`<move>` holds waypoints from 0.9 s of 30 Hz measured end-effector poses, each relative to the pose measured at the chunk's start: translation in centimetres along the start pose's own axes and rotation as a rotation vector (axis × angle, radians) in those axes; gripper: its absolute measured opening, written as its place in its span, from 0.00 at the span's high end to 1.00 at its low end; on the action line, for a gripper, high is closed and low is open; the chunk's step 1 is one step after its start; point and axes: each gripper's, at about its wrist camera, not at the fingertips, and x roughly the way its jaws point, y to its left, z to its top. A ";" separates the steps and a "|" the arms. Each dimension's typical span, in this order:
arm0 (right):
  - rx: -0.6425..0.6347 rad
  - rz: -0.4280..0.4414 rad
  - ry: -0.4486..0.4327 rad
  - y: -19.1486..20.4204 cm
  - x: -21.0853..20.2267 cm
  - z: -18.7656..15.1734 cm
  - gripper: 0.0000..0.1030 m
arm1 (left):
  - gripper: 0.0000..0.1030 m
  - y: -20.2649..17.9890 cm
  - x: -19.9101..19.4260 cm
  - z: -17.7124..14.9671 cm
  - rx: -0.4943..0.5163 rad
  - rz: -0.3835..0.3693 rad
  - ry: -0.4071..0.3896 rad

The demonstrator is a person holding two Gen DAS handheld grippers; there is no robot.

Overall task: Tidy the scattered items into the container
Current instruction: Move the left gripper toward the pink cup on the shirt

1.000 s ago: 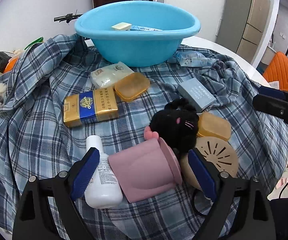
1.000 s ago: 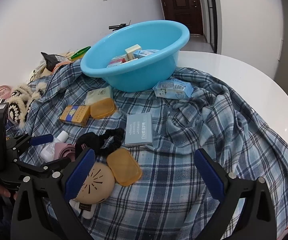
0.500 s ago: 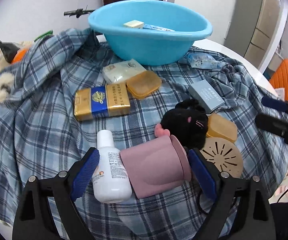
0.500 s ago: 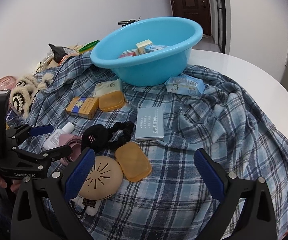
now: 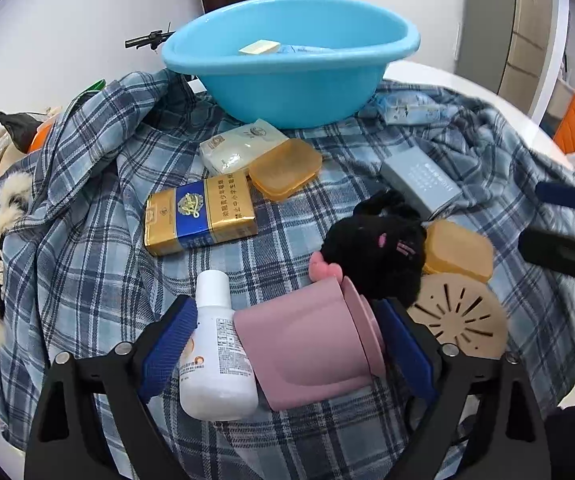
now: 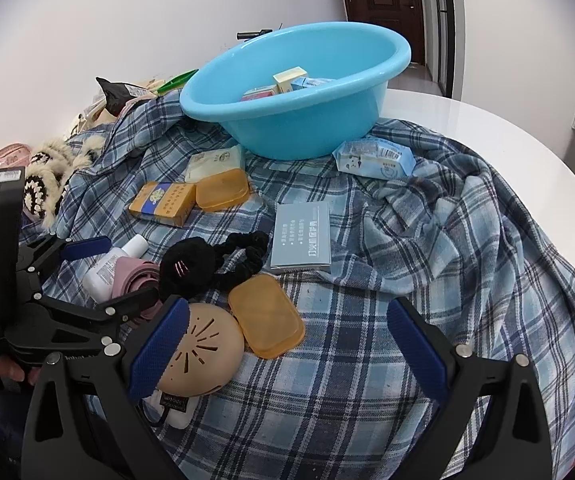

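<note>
Pink cup [image 5: 307, 344] lies on its side at lower centre of the left wrist view, mouth toward the right, on the plaid cloth [image 5: 87, 280]. White bottle [image 5: 215, 352] lies touching its left flank. Left gripper [image 5: 287, 344] straddles both: jaws closing, left pad against the bottle, right pad just beside the cup's rim. Cup and bottle both sit between the pads; full clamping not yet evident.

Right gripper [image 6: 287, 352] at lower frame of the right wrist view, jaws wide apart, nothing between them except bare cloth; the tan vented disc [image 6: 199, 348] sits just by its left pad.

Blue basin [image 5: 291, 60], top centre, already holds a few small boxes.

Risks as judged from here:
- Two objects in one grasp. The bottle is round and smooth, the cup is curved; squeezed side by side, one could squirt forward or roll out on lifting.
- The right pad meets the cup near its rim, not mid-body. The cup may pivot and tip downward.
- Black plush toy [image 5: 375, 252] rests against the cup's rim, upper right of it. Lifting could drag it along or drop it short of the basin.
- The cloth is loose and rumpled; a pad tip catching it would shift neighbours, e.g. the gold-and-blue box [image 5: 199, 214].
- The basin wall is tall; a low carry would hit it.
</note>
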 end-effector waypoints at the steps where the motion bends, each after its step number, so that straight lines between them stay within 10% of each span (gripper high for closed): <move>1: 0.002 -0.001 0.001 -0.1 0.0 0.0 0.04 | 0.34 0.1 -0.2 0.1 -0.004 -0.024 -0.003; 3: 0.011 -0.002 0.003 -0.3 0.1 -0.1 0.04 | 0.68 0.5 -0.3 0.3 -0.019 -0.077 0.024; 16: 0.057 0.004 0.013 -0.9 0.8 -0.1 0.04 | 0.84 3.5 -2.1 1.0 -0.051 -0.042 -0.006; 19: 0.057 0.011 0.012 -0.8 0.8 -0.2 0.04 | 0.71 4.0 -2.1 0.9 -0.071 -0.055 0.002; 21: 0.056 0.012 0.014 -0.8 0.8 -0.2 0.04 | 0.28 4.2 -2.0 0.7 -0.081 -0.040 0.006; 27: 0.057 0.020 0.027 -0.7 1.3 -0.3 0.04 | 0.24 5.3 -2.6 -0.5 -0.149 -0.053 -0.002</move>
